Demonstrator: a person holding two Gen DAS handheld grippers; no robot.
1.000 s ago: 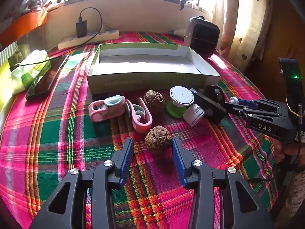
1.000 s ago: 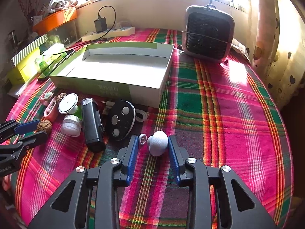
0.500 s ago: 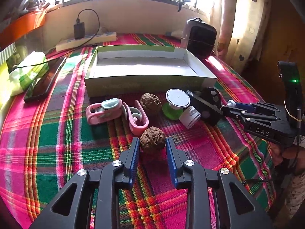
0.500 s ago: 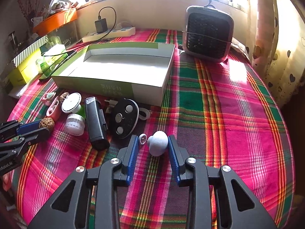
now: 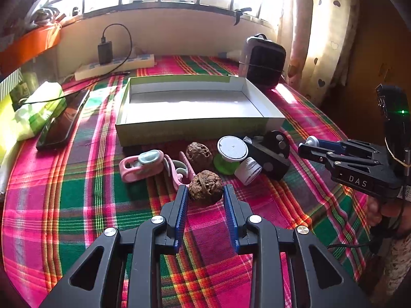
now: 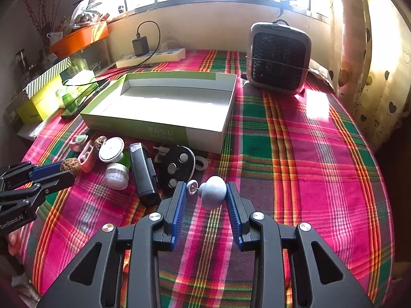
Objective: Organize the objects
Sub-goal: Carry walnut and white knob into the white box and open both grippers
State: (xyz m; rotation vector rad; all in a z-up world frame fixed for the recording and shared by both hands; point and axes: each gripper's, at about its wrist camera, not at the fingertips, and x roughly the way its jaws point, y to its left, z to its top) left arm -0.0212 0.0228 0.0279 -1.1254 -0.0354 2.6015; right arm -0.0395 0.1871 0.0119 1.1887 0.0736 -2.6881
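Note:
My left gripper (image 5: 205, 195) is shut on a brown walnut (image 5: 205, 186) just over the plaid cloth; the same grip shows at the left of the right wrist view, walnut (image 6: 70, 165). My right gripper (image 6: 205, 196) is shut on a small grey-white knob (image 6: 212, 195) with a little ring (image 6: 191, 186) on its stem, low over the cloth. In the left wrist view the right gripper (image 5: 309, 143) comes in from the right. An open, empty cardboard box (image 5: 195, 128) (image 6: 159, 128) lies behind the loose items.
In front of the box lie a second walnut (image 5: 199, 152), two pink clips (image 5: 141, 164), a white disc on a green base (image 5: 232, 148), a small white jar (image 5: 248, 170) and a black device (image 5: 269, 159). A phone (image 5: 64, 120), power strip (image 5: 115, 66) and small fan (image 6: 278, 59) stand around.
The left jaws, wide apart around the walnut a second ago, have closed onto it. The right gripper keeps the same grip on the knob and has not moved.

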